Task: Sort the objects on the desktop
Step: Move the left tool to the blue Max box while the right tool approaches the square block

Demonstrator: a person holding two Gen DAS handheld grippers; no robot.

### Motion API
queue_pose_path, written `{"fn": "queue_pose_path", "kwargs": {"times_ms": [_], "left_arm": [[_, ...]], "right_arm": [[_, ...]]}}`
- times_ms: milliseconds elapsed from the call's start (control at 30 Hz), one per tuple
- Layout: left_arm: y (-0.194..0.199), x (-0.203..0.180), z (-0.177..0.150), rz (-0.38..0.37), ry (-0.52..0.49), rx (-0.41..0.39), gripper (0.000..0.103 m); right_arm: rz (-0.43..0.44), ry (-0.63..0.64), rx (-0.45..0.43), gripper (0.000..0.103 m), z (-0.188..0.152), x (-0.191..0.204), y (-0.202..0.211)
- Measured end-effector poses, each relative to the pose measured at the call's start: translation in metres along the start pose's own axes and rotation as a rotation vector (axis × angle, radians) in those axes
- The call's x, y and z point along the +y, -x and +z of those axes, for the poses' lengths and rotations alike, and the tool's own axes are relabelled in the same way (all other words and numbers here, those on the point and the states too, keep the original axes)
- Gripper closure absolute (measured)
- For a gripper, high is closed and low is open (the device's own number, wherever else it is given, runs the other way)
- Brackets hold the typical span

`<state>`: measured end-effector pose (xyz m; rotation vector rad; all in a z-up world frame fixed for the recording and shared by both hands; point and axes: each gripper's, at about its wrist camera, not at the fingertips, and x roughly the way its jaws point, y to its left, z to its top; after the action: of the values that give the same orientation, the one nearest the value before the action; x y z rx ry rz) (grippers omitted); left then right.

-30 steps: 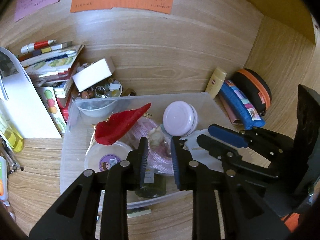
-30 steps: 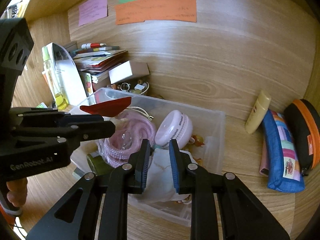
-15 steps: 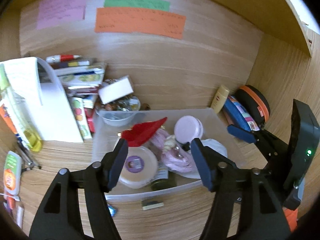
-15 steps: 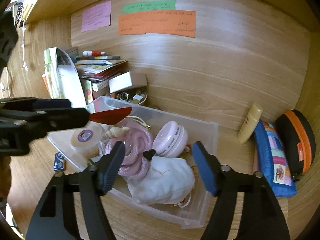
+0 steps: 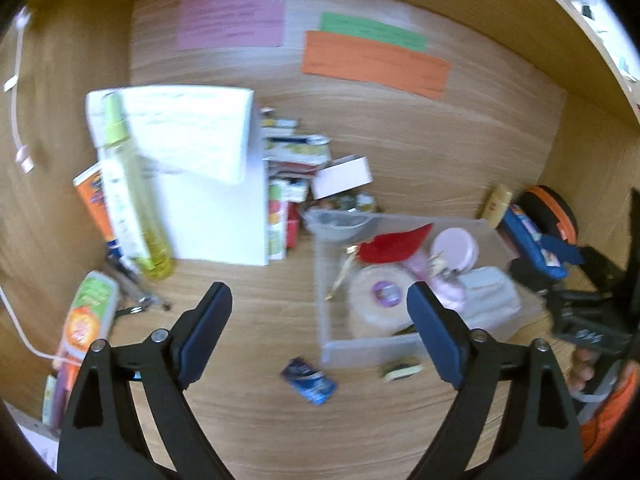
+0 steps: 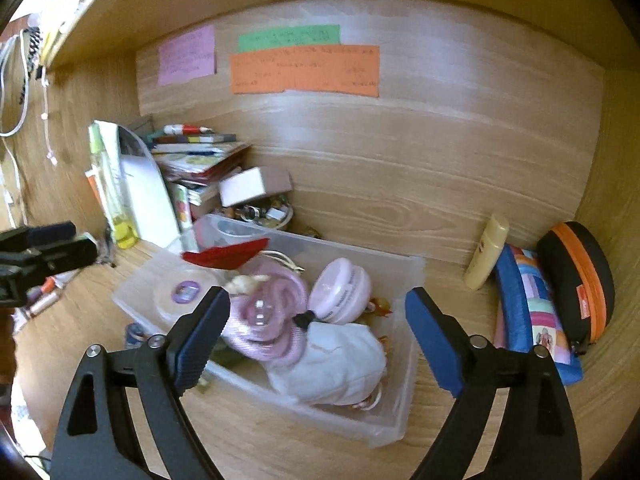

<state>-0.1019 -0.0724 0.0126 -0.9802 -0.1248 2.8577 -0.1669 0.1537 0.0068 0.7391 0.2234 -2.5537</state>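
Both hand-held grippers (image 5: 319, 312) (image 6: 318, 318) just opened wide, holding nothing.

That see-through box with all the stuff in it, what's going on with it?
A person with a gripper in each hand is sorting desk things into the clear box. The left gripper and right gripper have just been opening and hold nothing. The white pouch and pink coil lie inside; a small blue packet lies outside on the desk.

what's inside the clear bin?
In the clear bin: pink jar, pink coil, white pouch, red piece, round tub. Items beneath them are mostly covered.
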Motion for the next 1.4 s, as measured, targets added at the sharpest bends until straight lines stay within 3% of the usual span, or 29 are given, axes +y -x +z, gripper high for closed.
{"fn": "queue_pose_path", "kwargs": {"times_ms": [300, 567, 667, 767, 900, 1033, 1100, 1167, 1400], "left_arm": [[-0.017, 0.029, -0.035, 0.031, -0.047, 0.101, 0.013], [-0.047, 0.019, -0.065, -0.039, -0.19, 0.217, 0.013], [-0.052, 0.017, -0.069, -0.066, -0.22, 0.228, 0.013], [-0.057, 0.015, -0.071, -0.023, -0.261, 0.205, 0.016], [-0.064, 0.018, -0.07, -0.093, -0.249, 0.247, 0.019], [-0.069, 0.018, -0.067, -0.119, -0.254, 0.251, 0.021], [-0.073, 0.017, -0.068, -0.127, -0.269, 0.259, 0.026], [-0.077, 0.014, -0.068, -0.137, -0.279, 0.269, 0.031], [-0.084, 0.007, -0.073, -0.161, -0.322, 0.287, 0.042]], "right_arm": [[0.018, 0.007, 0.028, 0.015, -0.018, 0.041, 0.021], [0.035, 0.012, 0.135, 0.015, -0.051, 0.071, 0.008], [0.038, -0.002, 0.173, 0.015, -0.061, 0.076, 0.0], [0.049, -0.016, 0.206, 0.015, -0.07, 0.079, -0.009], [0.064, -0.033, 0.25, 0.015, -0.075, 0.083, -0.024], [0.08, -0.065, 0.286, 0.02, -0.079, 0.084, -0.039], [0.09, -0.071, 0.295, 0.033, -0.079, 0.086, -0.044], [0.096, -0.071, 0.31, 0.04, -0.078, 0.088, -0.049], [0.088, -0.084, 0.328, 0.048, -0.076, 0.096, -0.06]]}}
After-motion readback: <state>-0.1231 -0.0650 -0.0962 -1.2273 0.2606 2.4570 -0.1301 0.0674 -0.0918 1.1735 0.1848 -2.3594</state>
